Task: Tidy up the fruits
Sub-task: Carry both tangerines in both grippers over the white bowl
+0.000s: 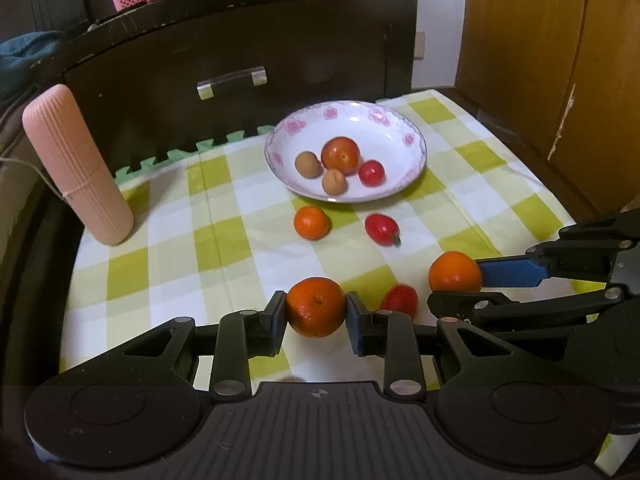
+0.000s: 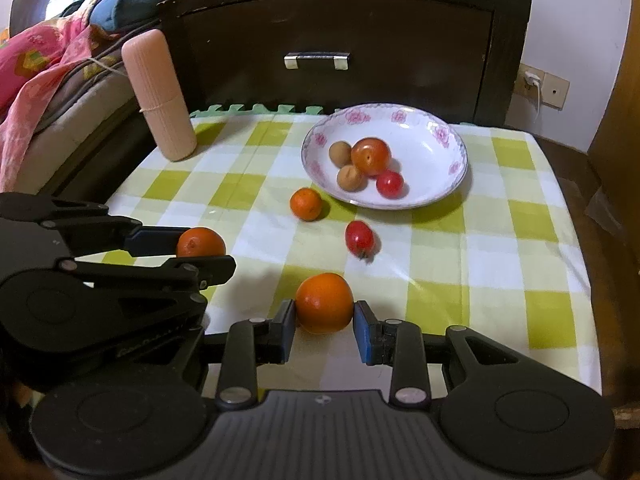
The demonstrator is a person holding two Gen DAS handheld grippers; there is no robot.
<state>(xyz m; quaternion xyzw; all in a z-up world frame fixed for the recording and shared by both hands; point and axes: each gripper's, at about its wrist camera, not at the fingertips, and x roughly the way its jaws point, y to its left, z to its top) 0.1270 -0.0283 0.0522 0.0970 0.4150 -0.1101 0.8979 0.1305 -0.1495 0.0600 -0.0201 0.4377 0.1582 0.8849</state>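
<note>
Both claws are down at the near edge of the surface [image 1: 248,240], which is covered by a green-and-white checked cloth, and each has an orange caught between its pads. The left claw [image 1: 316,314] is clenched on a dimpled orange [image 1: 316,307], its two pads pressed against the fruit's sides. Just to the right of it, the right claw [image 2: 325,318] grasps a smoother orange [image 2: 325,303] in the same way, blue pads touching either flank.

A small red tomato [image 1: 399,299] lies on the cloth between the two held oranges, partly hidden behind the left claw's right finger; it looks blurred. Farther off, near the middle of the cloth, a little mandarin [image 2: 306,204] sits just beside the near rim of the plate, and an oblong red tomato [image 2: 359,238] with its stem end pointing near lies to the right of it, apart from the plate.

The white plate [image 2: 436,168], with pink flowers around its rim, stands toward the far side. In it are a large orange-red fruit [image 2: 371,156], two small tan-brown fruits [image 2: 340,153] touching it on its left and near side, and a round red tomato [image 2: 390,184] at its near right.

At the far left corner a ribbed pink cylinder [image 2: 158,96] stands leaning, and a dark wooden cabinet [image 2: 340,32] with a metal drawer handle rises behind the surface.
</note>
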